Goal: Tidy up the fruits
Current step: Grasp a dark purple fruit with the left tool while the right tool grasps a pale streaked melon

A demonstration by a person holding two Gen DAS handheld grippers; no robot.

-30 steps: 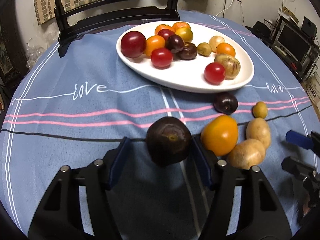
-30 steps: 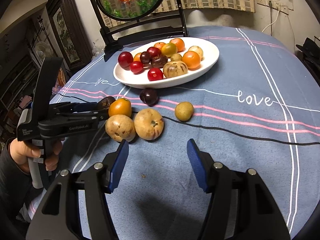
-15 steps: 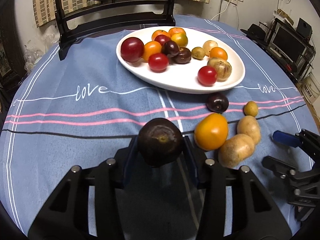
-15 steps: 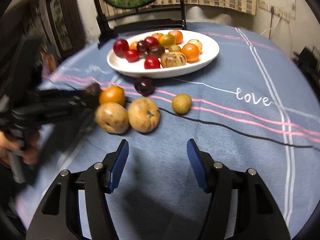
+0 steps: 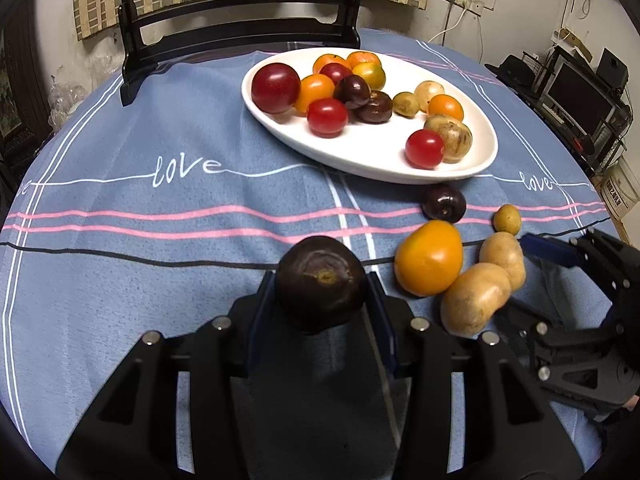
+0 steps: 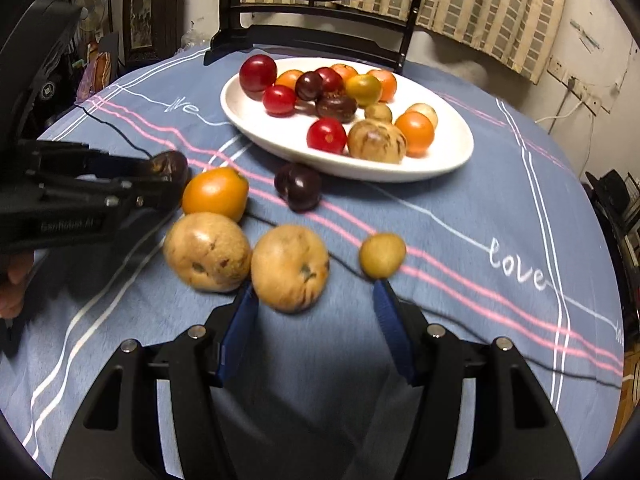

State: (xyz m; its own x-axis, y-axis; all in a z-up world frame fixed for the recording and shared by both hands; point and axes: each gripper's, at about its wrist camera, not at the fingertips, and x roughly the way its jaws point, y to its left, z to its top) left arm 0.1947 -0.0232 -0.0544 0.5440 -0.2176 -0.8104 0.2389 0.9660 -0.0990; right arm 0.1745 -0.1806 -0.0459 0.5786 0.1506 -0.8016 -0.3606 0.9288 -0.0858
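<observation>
Gripping a dark fruit (image 5: pixel 322 286), left gripper (image 5: pixel 322 292) hangs above the bench (image 5: pixel 160 248) near edge. Right gripper (image 6: pixel 316 308) gapes wide, empty, just behind a tan fruit (image 6: pixel 290 268). Plate (image 5: pixel 376 160) sits toward the far edge, full.

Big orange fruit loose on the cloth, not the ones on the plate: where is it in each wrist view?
Left wrist: orange fruit right of centre, just right of the dark fruit in the left tool.
Right wrist: orange fruit left of centre, above two tan fruits, beside the left tool's tip.
Shared landmark: the white plate, behind it in both.
</observation>
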